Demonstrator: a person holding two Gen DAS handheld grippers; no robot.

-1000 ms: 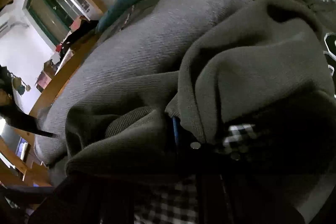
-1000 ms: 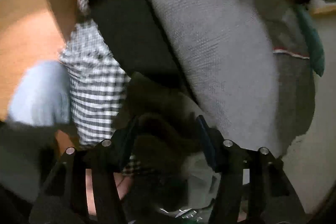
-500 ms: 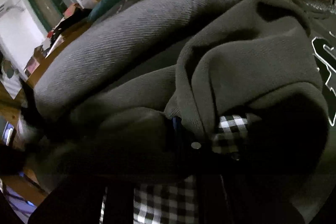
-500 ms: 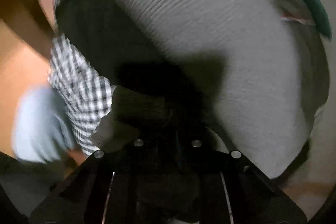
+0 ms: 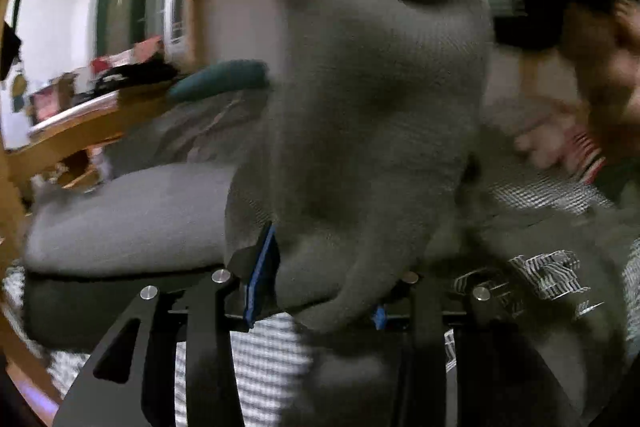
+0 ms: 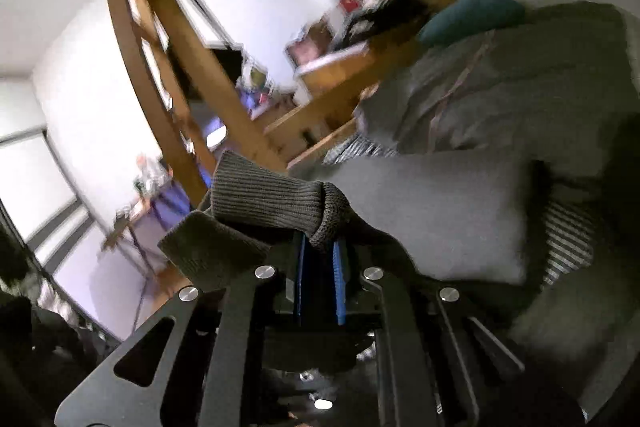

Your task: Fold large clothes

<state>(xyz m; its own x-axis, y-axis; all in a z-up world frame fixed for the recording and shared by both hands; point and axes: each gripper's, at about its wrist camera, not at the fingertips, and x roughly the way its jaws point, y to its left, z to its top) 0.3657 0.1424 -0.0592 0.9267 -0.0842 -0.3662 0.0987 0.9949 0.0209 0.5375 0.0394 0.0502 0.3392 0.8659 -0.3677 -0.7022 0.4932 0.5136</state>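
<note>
The right gripper (image 6: 319, 259) is clamped on the sweater's ribbed cuff (image 6: 276, 201). The left gripper (image 5: 320, 287) has just been opening, the grey sweater (image 5: 372, 115) hanging loosely between its fingers. Beneath lies a checked sheet (image 5: 264, 367); white lettering (image 5: 548, 275) on dark fabric is too blurred to read. Farther off sits a teal pillow (image 5: 218, 81).

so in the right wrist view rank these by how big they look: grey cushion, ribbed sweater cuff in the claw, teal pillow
1. Flat grey cushion, largest.
2. Ribbed dark grey knit sweater cuff, but it sits right at the camera, so its rank is unsure.
3. Rounded teal pillow, smallest, and it is far back.
</note>
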